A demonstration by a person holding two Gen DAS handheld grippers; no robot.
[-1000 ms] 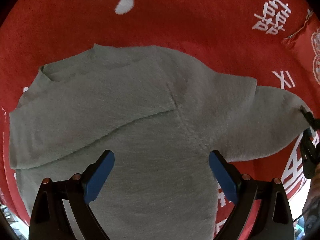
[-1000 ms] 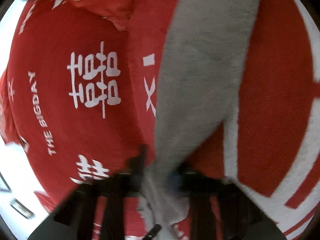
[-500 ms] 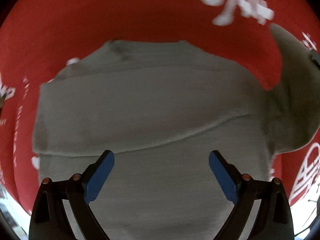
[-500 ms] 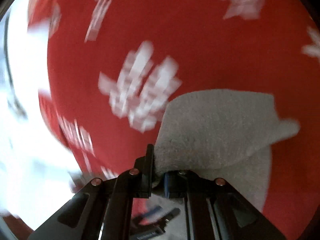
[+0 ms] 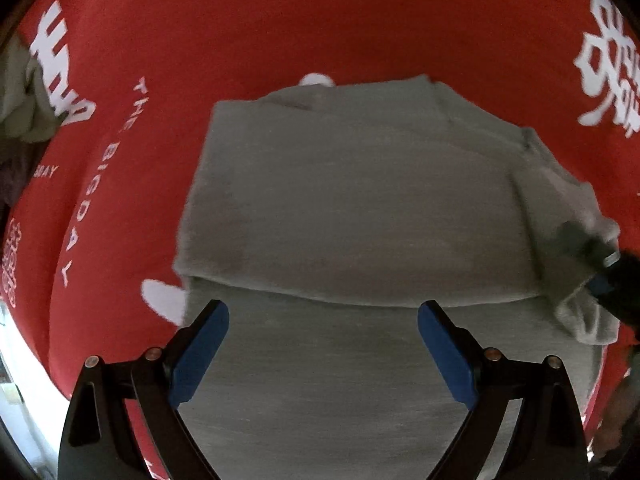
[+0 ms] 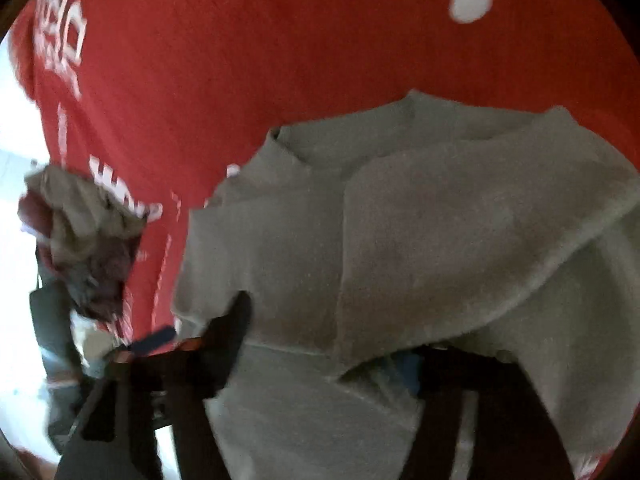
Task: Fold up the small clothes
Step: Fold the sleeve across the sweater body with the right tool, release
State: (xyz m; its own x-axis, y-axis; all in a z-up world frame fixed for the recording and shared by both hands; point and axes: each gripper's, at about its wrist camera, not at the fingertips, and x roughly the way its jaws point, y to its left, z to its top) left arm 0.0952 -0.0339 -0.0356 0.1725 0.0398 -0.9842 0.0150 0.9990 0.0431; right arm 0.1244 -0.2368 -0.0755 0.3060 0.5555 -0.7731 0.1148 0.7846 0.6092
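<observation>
Sleeve-folding step: the grey sweater (image 5: 352, 216) lies mid-table on the red cloth (image 5: 280, 28), its second sleeve (image 6: 480, 240) being laid over the body by the right gripper (image 5: 600, 276), jaws seemingly clenched on the cuff though blurred. The left gripper (image 5: 322, 354) hovers released over the hem; release and a hem-to-collar fold are judged next. Only the right view shows a clothes pile (image 6: 84, 236) at the table's left edge.

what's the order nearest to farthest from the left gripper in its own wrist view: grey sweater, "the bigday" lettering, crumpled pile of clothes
1. Grey fleece sweater, directly beneath the left gripper.
2. White "THE BIGDAY" lettering, left, on the red cloth.
3. Crumpled pile of clothes, far upper left edge.
</observation>
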